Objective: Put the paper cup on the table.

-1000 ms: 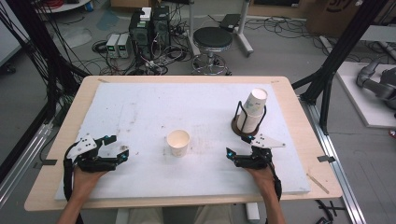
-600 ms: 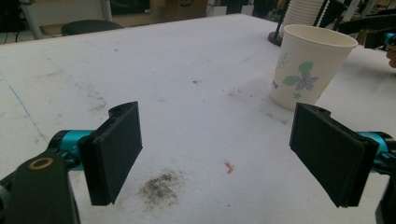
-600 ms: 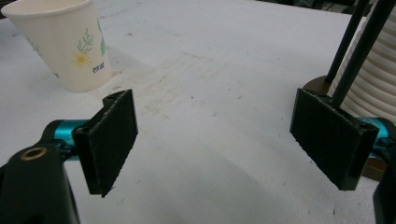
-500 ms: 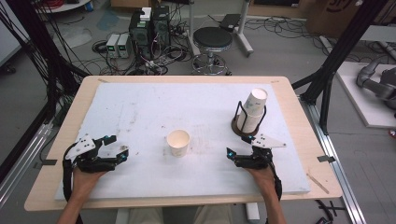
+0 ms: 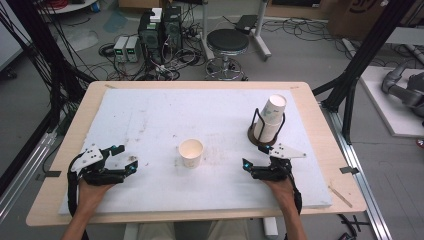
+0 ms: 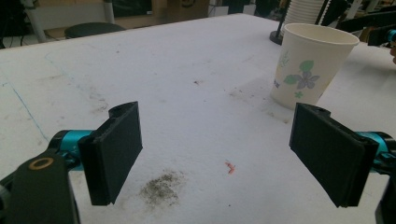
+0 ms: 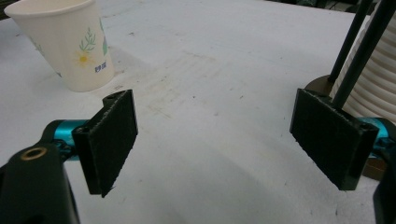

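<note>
Flowers decorate the paper cup [image 6: 314,65] at frame centre; its small blue print is unreadable. Both grippers' fingers [image 6: 116,149] [image 7: 109,137] gape wide, empty.

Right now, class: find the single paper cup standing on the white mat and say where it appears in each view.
High view: single paper cup stands mid-mat, between both grippers.
Left gripper view: upper right, flower print showing.
Right gripper view: upper left corner.
Shared landmark: the cup stack in its black holder, behind the single cup in the left gripper view, right edge in the right gripper view.

Cream paper cup [image 6: 312,65] with green-and-purple flower print, white mat [image 5: 150,120], black tool pads [image 6: 116,151]
</note>
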A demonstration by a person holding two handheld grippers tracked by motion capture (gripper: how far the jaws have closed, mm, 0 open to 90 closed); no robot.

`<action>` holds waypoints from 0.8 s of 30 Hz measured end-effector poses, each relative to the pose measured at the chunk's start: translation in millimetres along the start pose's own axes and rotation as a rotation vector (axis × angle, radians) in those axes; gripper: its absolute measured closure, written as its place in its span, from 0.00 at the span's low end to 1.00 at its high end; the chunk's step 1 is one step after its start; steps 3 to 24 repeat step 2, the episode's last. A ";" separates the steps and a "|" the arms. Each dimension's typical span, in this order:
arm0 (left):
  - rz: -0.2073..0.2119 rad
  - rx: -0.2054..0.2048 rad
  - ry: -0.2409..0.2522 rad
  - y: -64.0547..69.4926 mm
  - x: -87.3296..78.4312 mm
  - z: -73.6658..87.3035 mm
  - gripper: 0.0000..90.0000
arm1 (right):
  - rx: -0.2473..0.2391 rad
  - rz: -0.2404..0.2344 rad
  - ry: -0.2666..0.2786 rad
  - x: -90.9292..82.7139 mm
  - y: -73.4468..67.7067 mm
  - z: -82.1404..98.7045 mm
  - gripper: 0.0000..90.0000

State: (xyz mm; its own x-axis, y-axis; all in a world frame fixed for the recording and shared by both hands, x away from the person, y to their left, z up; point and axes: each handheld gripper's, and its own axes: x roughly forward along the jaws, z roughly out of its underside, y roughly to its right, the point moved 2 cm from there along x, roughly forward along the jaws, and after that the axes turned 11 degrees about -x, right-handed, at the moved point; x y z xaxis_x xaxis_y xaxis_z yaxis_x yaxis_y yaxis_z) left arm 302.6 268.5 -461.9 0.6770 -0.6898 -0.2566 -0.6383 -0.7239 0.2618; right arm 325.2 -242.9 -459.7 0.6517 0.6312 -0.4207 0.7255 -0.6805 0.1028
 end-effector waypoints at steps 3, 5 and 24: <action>-0.001 -0.001 0.001 0.5 0.1 0.1 0.19 | -0.002 0.002 0.003 -0.1 0.4 0.1 0.17; -0.001 -0.001 0.001 0.5 0.1 0.1 0.19 | -0.002 0.002 0.003 -0.1 0.4 0.1 0.17; -0.001 -0.001 0.001 0.5 0.1 0.1 0.19 | -0.002 0.002 0.003 -0.1 0.4 0.1 0.17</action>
